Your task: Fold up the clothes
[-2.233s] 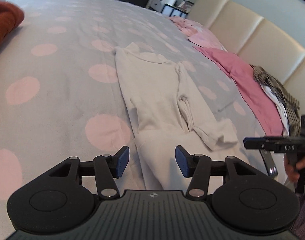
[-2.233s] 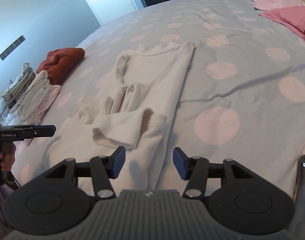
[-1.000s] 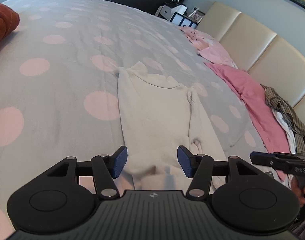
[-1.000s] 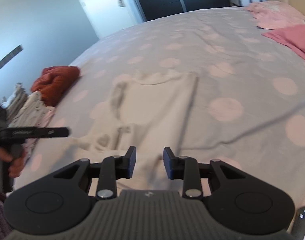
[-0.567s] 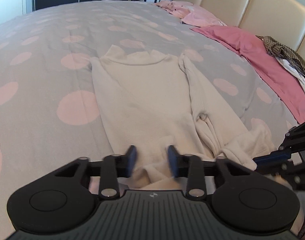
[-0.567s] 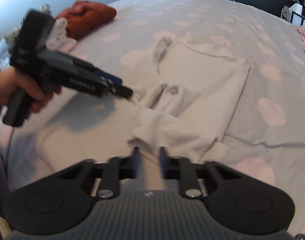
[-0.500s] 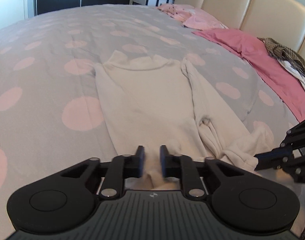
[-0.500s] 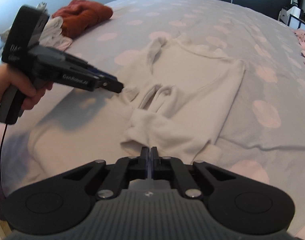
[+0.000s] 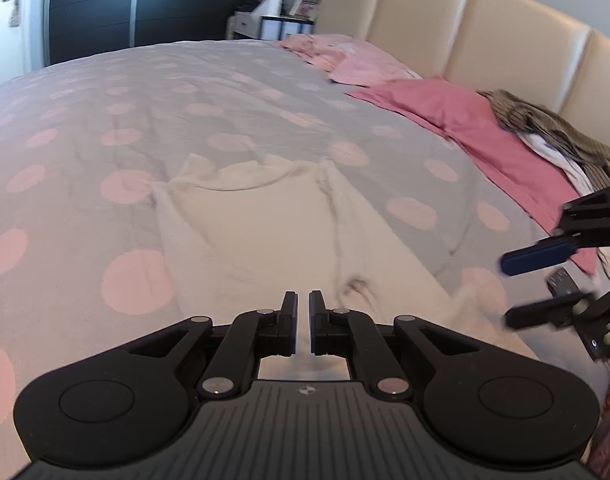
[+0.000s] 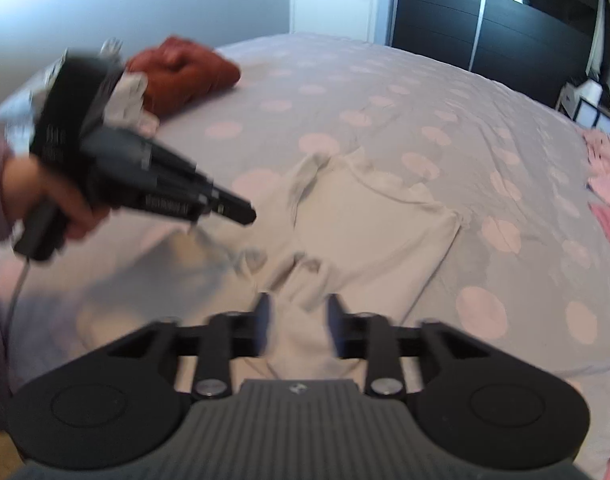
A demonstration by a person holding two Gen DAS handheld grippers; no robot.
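Left wrist view: the cream top (image 9: 265, 220) lies flat mid-frame on the spotted bed (image 9: 105, 92). Left gripper (image 9: 301, 320) is closed on its hem; right gripper (image 10: 299, 322) is opening over a sleeve, holding nothing. Next, likely regrasp before folding.

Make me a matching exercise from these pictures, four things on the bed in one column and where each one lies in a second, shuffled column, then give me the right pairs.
Things:
1. cream top
2. rust-red garment
3. dark pink pillowcase
4. striped brown garment

Places:
A. piled at the headboard end, on the dark pink fabric
B. spread flat on the dotted grey cover, just ahead of both grippers
C. bunched at the bed's edge near a stack of pale clothes
D. along the cream headboard, beside lighter pink pillows

Pairs: 1-B, 2-C, 3-D, 4-A
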